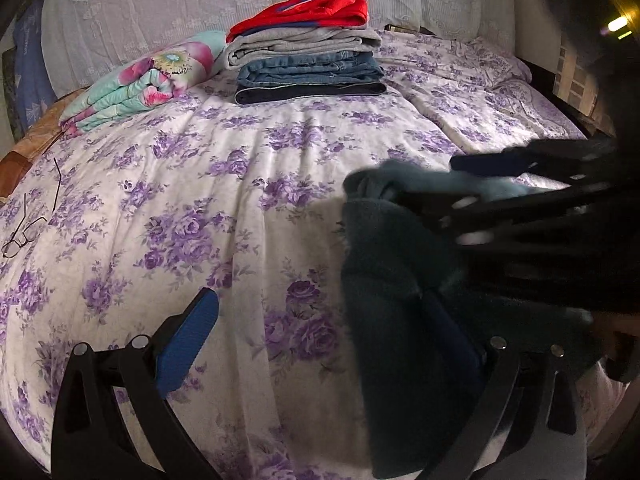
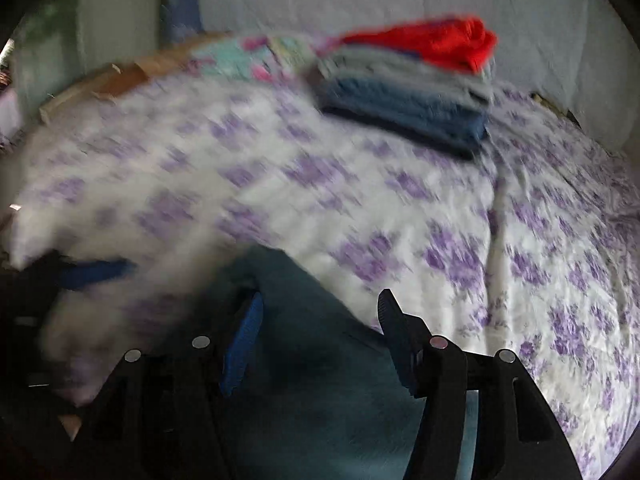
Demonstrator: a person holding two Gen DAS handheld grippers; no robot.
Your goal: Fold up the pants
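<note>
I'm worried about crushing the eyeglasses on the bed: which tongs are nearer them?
Left. The left tongs hover over the sheet, right of the eyeglasses; the right tongs reach in farther right, over the teal pants.

Home bedroom: floral-sheeted bed [image 1: 248, 184], folded clothes [image 1: 308, 60].

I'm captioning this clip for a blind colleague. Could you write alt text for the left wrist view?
Dark teal pants lie on a purple-flowered bed sheet, between the open fingers of the left gripper; the right gripper reaches in over them from the right. Behind sit a stack of folded clothes, a floral blanket and eyeglasses.
</note>
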